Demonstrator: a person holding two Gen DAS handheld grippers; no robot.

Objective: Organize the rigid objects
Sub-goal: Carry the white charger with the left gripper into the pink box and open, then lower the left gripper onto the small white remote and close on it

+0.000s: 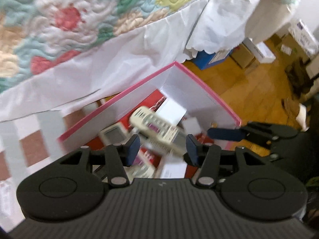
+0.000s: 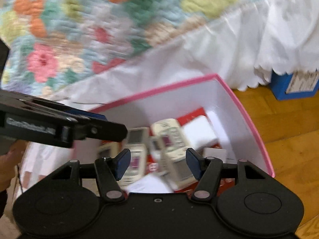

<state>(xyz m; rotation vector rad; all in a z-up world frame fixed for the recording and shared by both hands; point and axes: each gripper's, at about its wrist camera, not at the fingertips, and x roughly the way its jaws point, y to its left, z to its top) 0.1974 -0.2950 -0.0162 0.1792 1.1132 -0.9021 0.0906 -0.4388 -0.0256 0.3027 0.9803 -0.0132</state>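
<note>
Cream remote (image 1: 157, 129) is seen below the left gripper (image 1: 162, 147), long axis diagonal across its empty, parted jaws; right gripper (image 2: 157, 163) likewise released.

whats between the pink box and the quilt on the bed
A white bed skirt hangs between the floral quilt and the pink box, clearest in the right wrist view.

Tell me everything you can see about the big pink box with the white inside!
The big pink-edged box looks like stiff cardboard: pink outside and rim, plain white inner walls. It has no lid on and sits upright on the wooden floor, beside the white bed skirt. Cream remote controls and white and red packets lie jumbled inside. Neither gripper touches it.
</note>
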